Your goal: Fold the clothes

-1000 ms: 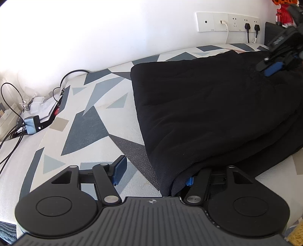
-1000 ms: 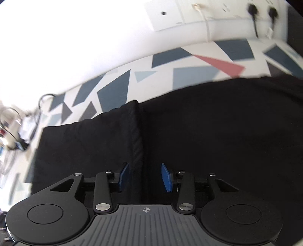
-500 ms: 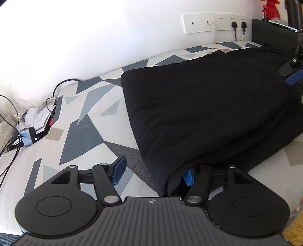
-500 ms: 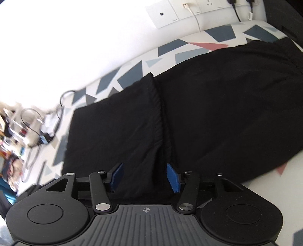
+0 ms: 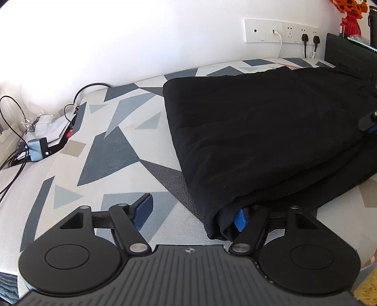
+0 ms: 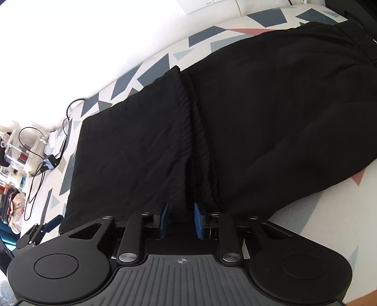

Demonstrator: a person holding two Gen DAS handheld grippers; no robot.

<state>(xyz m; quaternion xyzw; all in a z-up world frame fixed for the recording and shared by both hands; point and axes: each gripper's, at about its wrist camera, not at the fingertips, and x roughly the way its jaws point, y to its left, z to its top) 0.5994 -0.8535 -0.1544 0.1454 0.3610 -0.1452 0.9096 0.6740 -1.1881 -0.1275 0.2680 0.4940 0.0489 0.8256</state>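
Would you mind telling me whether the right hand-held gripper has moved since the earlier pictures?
Yes. The right hand-held gripper drew back from the wall socket panel, its jaws closing onto the black garment.

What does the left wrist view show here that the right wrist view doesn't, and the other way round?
Left only: wall sockets with plugs, a red vase, and the open left gripper at the garment's near corner. Right only: a ribbed hem running down between the right gripper fingers, which have just been closing. Both: the black garment on the patterned sheet, and cables at left.
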